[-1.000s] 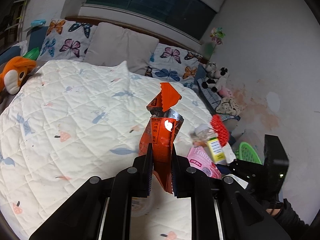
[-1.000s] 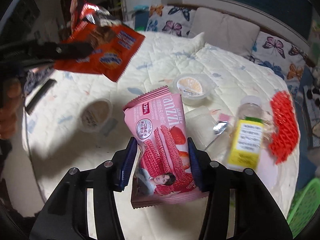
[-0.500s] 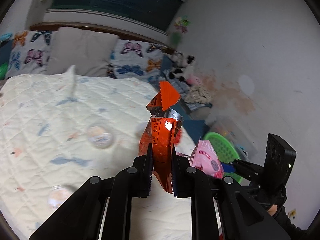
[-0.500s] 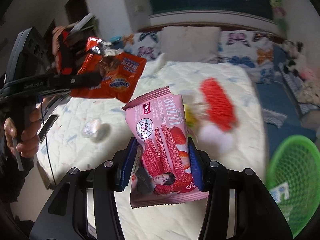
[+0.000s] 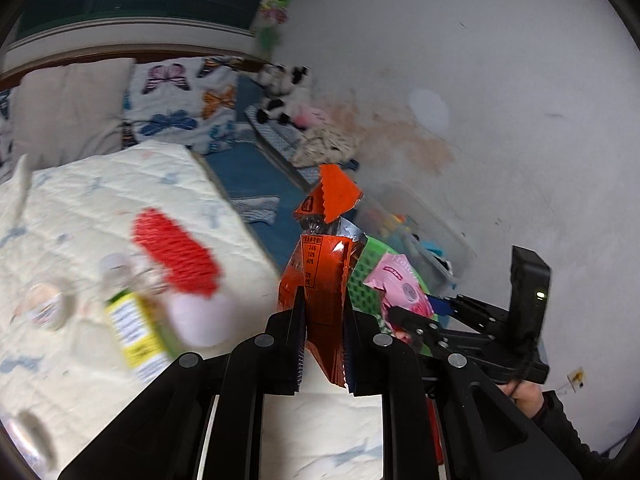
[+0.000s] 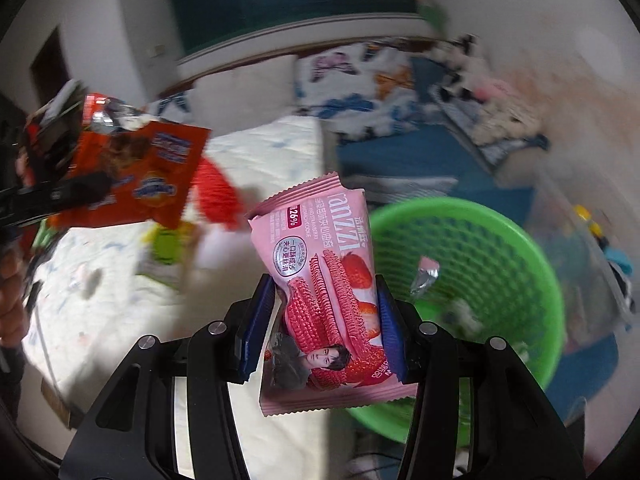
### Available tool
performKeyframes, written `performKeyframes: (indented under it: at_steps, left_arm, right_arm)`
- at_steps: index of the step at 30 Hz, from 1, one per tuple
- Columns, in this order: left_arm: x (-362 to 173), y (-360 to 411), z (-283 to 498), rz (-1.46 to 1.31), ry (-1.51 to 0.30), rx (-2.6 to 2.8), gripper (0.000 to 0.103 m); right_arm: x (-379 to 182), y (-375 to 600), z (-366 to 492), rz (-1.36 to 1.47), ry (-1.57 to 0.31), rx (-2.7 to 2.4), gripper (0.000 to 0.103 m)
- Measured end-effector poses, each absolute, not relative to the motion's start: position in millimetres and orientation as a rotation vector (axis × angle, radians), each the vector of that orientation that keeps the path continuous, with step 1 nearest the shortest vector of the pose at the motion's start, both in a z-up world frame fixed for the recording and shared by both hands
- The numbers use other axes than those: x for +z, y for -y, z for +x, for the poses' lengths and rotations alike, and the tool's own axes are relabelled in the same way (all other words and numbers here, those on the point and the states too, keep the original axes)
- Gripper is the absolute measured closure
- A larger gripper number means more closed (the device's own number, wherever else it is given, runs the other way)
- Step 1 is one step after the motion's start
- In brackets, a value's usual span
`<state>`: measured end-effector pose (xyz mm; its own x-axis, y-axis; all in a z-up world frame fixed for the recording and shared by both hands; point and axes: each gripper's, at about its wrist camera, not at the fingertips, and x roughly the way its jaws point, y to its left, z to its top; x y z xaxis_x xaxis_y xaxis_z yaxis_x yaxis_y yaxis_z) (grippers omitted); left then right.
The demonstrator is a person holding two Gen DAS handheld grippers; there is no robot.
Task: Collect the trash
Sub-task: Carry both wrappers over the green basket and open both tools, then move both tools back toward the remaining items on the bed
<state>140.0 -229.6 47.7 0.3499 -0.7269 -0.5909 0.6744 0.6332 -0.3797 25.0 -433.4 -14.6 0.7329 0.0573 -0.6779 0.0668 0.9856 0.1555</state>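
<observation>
My left gripper [image 5: 323, 312] is shut on a torn orange snack wrapper [image 5: 320, 264] that stands up between its fingers, near the bed's right edge. My right gripper [image 6: 326, 312] is shut on a pink strawberry cookie packet [image 6: 320, 280], held just left of the green basket [image 6: 472, 248], which sits on the floor beside the bed with a few scraps inside. In the left wrist view the pink packet [image 5: 400, 284] and the right gripper show in front of the green basket [image 5: 366, 280]. In the right wrist view the orange wrapper [image 6: 140, 176] hangs at upper left.
On the quilted bed [image 5: 100, 208] lie a red foam net [image 5: 176, 252], a bottle with a yellow label [image 5: 132, 320] and a small clear cup [image 5: 44, 304], all blurred. Pillows and plush toys [image 5: 288, 104] sit at the back. A clear storage box [image 5: 424, 232] stands by the wall.
Both grippers have swung right across the bed toward its right edge, each still holding its wrapper. The green basket has come into view beside the pink packet.
</observation>
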Motion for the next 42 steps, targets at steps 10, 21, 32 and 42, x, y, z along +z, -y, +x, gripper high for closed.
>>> performKeyframes:
  at_steps: [10,21,32,42]
  left_arm:
    - [26,318,132,0.033,-0.867,-0.99,0.088]
    - [-6,368,136,0.127,-0.921,-0.987,0.086]
    - [-37,388,132,0.211,-0.969,-0.954,0.072]
    - [-31,372,122,0.228,-0.913,-0.935,0.038]
  right_arm:
    - [-52,505,4,0.324,-0.79,-0.139,0.049]
    - [-61,524,-4,0.373,-0.789,-0.177,0.037]
    - [-56,521,-20,0.355,-0.762,-0.202,0.03]
    - [-50,509,-27,0.332,-0.746,-0.203,0.029]
